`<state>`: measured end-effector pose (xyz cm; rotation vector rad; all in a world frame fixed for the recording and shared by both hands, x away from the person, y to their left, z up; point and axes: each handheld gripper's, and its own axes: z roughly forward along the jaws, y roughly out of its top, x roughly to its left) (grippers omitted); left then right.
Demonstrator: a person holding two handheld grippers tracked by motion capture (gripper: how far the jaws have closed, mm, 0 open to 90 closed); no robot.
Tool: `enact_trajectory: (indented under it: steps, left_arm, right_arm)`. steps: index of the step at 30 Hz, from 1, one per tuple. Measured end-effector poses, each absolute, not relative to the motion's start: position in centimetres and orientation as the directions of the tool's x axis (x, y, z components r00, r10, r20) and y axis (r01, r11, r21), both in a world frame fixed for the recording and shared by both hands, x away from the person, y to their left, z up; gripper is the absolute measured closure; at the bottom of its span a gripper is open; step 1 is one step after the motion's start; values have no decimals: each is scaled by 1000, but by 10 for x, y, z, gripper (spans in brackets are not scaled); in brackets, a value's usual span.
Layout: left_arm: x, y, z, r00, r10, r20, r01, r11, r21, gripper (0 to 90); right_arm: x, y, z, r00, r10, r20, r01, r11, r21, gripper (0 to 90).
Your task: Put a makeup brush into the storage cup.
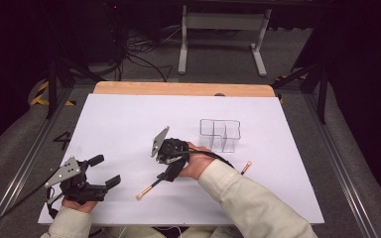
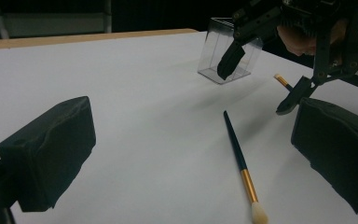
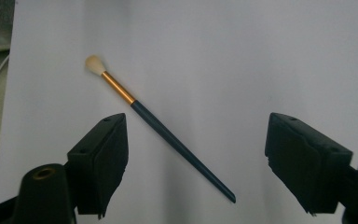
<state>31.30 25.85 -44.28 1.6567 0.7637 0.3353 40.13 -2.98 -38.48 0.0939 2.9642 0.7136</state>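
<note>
- The white surface point(image 1: 129, 124) fills the middle of the high view.
- A clear box point(image 1: 220, 135) stands right of centre.
- The left hand-held gripper point(image 1: 101, 171), lower left, is open and empty.
- The right hand-held gripper point(image 3: 196, 163) hangs open above the brush point(image 3: 168, 135), not touching it.
- A second brush point(image 1: 246, 167) lies at lower right.

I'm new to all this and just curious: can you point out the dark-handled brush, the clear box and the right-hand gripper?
dark-handled brush point(image 3: 168, 135): right gripper view, middle of its dark handle.
clear box point(image 1: 220, 135): high view, its front wall.
right gripper point(image 2: 256, 81): left gripper view, midway between its two jaw tips, which stand apart.
</note>
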Motion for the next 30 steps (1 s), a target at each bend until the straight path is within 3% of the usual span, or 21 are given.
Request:
enact_trajectory:
  steps: [30]
  left_arm:
    - [318, 255, -443, 742, 643, -190, 305, -70, 950, 8]
  right_arm:
    - [399, -8, -421, -999, -27, -32, -35, 958, 286, 455]
